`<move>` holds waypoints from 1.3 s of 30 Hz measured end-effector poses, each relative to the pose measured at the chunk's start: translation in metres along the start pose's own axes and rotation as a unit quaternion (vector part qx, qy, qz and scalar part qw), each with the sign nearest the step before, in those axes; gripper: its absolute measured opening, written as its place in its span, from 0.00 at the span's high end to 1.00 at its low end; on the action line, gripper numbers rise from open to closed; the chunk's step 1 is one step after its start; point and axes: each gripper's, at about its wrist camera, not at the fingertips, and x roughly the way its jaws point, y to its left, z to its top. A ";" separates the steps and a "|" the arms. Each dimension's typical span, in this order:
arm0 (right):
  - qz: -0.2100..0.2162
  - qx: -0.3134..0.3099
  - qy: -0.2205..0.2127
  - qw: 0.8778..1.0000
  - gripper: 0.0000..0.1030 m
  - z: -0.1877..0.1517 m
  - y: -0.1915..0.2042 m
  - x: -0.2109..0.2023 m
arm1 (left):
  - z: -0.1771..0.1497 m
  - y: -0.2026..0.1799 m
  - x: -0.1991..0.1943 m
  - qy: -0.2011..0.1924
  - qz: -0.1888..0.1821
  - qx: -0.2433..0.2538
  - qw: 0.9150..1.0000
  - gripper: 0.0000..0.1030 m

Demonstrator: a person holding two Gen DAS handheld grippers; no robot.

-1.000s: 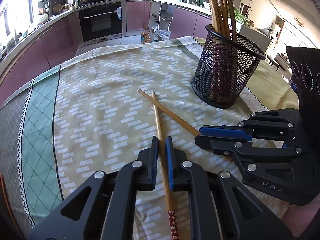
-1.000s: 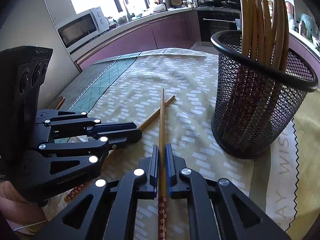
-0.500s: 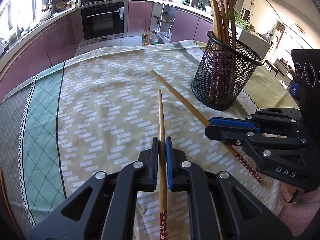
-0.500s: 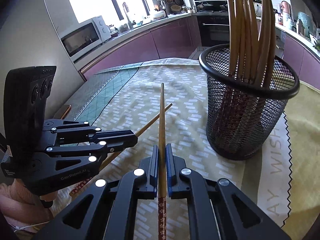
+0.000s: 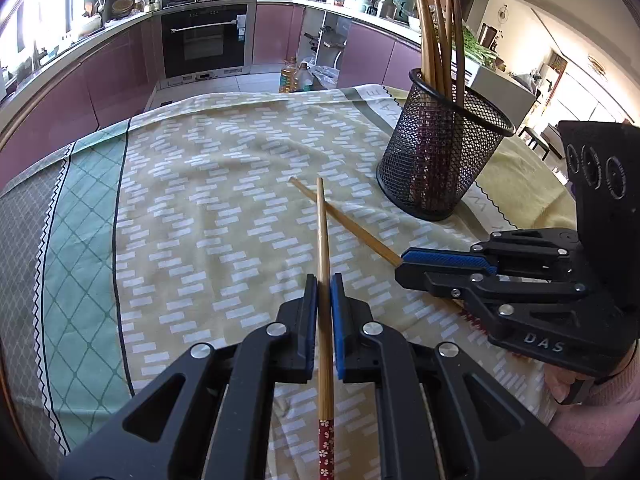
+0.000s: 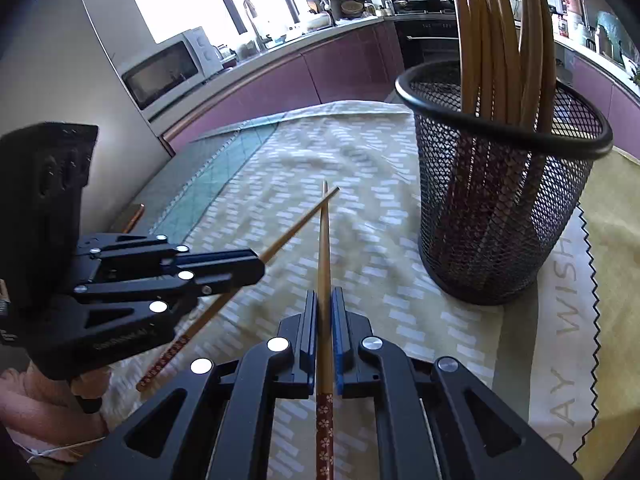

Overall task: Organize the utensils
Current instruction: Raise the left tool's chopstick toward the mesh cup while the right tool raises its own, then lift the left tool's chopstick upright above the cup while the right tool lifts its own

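Left wrist view: the left gripper (image 5: 324, 300) is clamped on one chopstick (image 5: 322, 240), the right gripper (image 5: 404, 266) on the other chopstick (image 5: 348, 226), tips crossed. Tips should be uncrossed and each raised steeply above the mesh holder (image 5: 440, 160). A patterned tablecloth (image 5: 200, 220) covers the table; kitchen cabinets (image 5: 100, 88) stand behind.
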 end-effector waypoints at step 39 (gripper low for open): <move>0.023 0.006 -0.065 0.998 0.94 0.000 -0.002 -0.046 | 0.005 0.011 -0.037 -0.040 -0.021 -0.024 0.999 0.93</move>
